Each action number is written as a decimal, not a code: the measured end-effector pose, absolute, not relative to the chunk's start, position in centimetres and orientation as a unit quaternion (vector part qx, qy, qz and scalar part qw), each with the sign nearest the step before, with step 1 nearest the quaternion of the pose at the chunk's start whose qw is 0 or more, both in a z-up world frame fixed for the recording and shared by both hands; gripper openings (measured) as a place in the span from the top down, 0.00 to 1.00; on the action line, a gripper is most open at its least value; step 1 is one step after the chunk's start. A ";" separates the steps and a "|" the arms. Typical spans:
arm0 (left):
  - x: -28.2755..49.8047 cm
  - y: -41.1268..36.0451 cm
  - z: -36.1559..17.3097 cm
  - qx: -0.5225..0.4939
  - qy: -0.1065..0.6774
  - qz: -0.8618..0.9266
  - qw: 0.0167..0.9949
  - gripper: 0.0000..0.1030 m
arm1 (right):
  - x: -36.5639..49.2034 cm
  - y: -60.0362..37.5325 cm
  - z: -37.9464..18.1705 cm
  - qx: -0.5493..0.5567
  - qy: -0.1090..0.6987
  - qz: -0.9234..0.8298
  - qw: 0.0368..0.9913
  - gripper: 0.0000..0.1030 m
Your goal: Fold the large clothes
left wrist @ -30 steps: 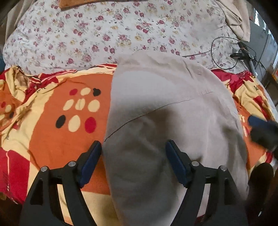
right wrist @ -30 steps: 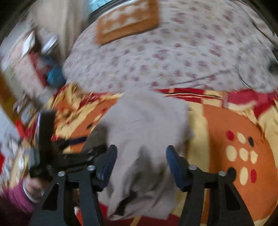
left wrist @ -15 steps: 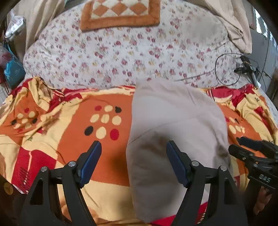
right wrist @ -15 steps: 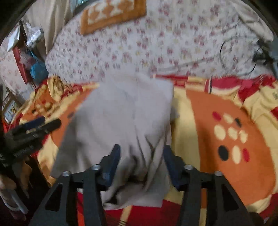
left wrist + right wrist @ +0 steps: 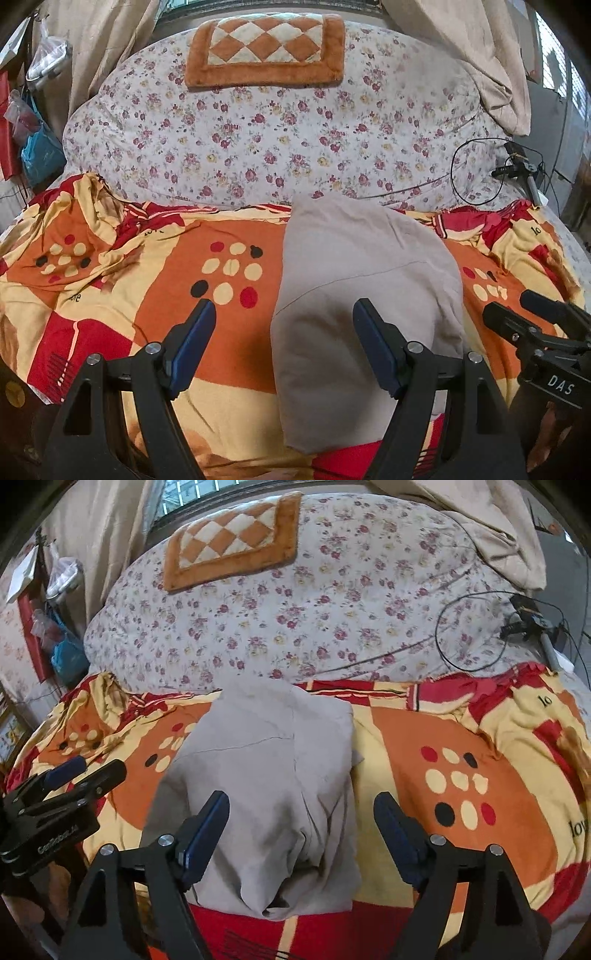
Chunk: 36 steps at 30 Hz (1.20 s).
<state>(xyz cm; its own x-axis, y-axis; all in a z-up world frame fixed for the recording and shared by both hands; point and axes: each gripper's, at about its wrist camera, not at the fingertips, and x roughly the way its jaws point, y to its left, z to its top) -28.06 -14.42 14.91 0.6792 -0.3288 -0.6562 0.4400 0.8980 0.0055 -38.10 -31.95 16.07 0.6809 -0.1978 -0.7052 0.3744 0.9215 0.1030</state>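
A folded beige garment [image 5: 365, 280] lies on the orange, red and yellow blanket [image 5: 155, 280], stretching away toward the floral quilt. In the right wrist view the same beige garment [image 5: 266, 775] shows a rumpled near end. My left gripper [image 5: 284, 347] hovers open above the garment's left edge, touching nothing. Over the garment's near end my right gripper [image 5: 301, 832] has its jaws opening wide, the cloth lying below them and free of the pads. Each gripper also shows in the other's view: the right gripper [image 5: 543, 325] at the right edge, the left gripper [image 5: 70, 779] at the left edge.
A floral quilt [image 5: 280, 140] covers the far half of the bed, with an orange checked mat [image 5: 266, 48] on it. A black cable and charger [image 5: 513, 170] lie at the far right. Bags [image 5: 37, 147] hang at the left. Curtains frame the window behind.
Both grippers have pulled back and risen, so more of the bed shows. The right jaws have spread wider and let the garment's near end rest on the blanket.
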 end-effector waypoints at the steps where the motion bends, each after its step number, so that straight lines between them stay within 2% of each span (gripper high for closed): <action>1: -28.1 -14.5 14.9 0.082 0.341 -0.211 0.912 0.26 | -38.1 -31.9 16.0 0.120 0.367 -0.158 0.909 0.20; 14: -27.8 -14.2 14.6 0.077 0.333 -0.203 0.918 0.26 | -37.0 -31.1 15.4 0.101 0.378 -0.167 0.905 0.19; 27: -24.5 -15.8 11.6 0.084 0.361 -0.192 0.909 0.26 | -33.2 -32.8 11.4 0.115 0.408 -0.168 0.890 0.18; 36: -23.4 -16.1 10.5 0.084 0.370 -0.188 0.906 0.26 | -31.7 -32.9 10.6 0.109 0.415 -0.163 0.888 0.18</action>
